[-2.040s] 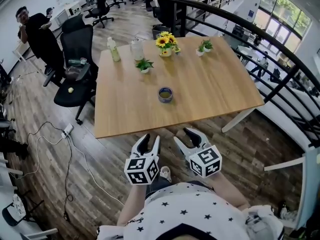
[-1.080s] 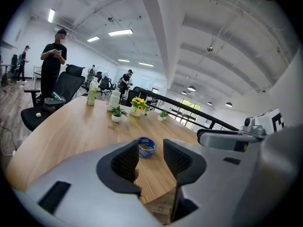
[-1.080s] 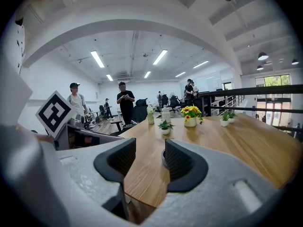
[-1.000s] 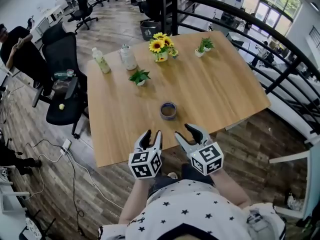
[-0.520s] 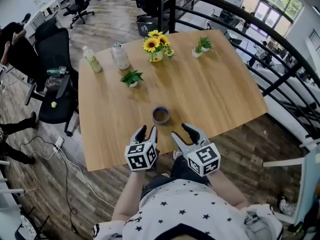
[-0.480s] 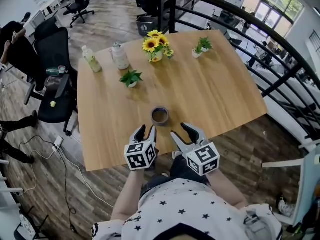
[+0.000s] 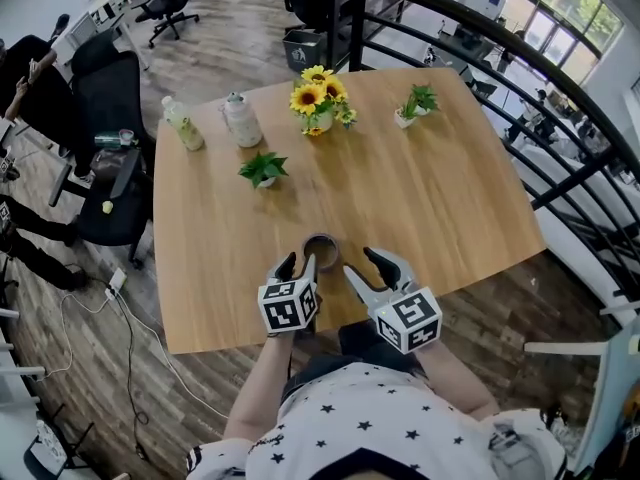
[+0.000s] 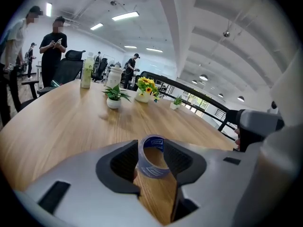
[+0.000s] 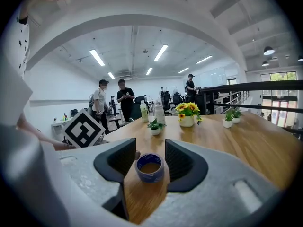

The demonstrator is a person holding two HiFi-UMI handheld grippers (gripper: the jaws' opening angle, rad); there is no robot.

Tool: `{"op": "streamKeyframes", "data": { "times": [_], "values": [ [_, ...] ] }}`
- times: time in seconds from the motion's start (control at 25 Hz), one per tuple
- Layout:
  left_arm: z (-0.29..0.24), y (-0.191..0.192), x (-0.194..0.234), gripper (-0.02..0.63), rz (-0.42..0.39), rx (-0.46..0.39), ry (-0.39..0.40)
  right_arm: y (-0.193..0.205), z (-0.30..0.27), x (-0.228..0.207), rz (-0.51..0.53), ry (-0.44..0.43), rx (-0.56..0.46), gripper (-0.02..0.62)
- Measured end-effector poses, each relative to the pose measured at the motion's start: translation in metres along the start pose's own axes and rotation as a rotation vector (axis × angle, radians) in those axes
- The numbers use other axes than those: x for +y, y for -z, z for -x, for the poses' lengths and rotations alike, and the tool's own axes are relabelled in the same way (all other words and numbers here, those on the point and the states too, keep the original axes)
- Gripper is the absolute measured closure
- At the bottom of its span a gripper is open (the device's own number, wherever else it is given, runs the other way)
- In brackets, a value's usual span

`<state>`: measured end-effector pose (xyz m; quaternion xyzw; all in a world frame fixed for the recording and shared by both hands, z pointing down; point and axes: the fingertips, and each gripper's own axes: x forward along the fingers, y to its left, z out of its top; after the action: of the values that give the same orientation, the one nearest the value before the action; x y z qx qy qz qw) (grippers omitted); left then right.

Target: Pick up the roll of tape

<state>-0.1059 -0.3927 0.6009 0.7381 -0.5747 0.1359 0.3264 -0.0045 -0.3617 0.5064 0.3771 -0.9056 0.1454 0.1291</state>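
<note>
Bottle (image 7: 183,125): stands at the far-left edge of the table (image 7: 450,198), well apart from the work. So do the jar (image 7: 240,120) and the potted plant (image 7: 262,169).
Left gripper (image 7: 298,265): fingers spread, nothing clamped. It sits over the near table edge, with the roll of tape (image 7: 321,249) just ahead and slightly to its right.
Roll of tape: lies flat on the wood, hole up, near the front edge, between the lines of the two grippers.
Right gripper (image 7: 363,266): fingers likewise spread and empty. The roll lies ahead and to its left.
Step in hand: judged to be the final approach. The left gripper looks the nearer. It would do well to centre on the roll, slide in low until a finger stands on either side, then close squarely so the roll does not skid on the smooth top.
Left gripper view: shows the roll (image 8: 152,156) framed right at the fingertips, about as wide as the opening. The head view only hints at this closeness.
Right gripper view: shows the roll (image 9: 150,167) smaller and farther out, centred in its gap, with the left gripper's marker cube (image 9: 84,128) to the side.
Head view: alone shows both grippers together, with the sunflowers (image 7: 320,98) far behind.
</note>
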Motion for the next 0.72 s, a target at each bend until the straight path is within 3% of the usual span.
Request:
{"op": "streamKeyframes", "data": {
  "times": [0.72],
  "values": [
    [-0.063,0.014,0.02,0.459,-0.033,0.135,-0.062,0.013,-0.036,-0.02,-0.033,-0.045,0.05,0.419]
  ]
}}
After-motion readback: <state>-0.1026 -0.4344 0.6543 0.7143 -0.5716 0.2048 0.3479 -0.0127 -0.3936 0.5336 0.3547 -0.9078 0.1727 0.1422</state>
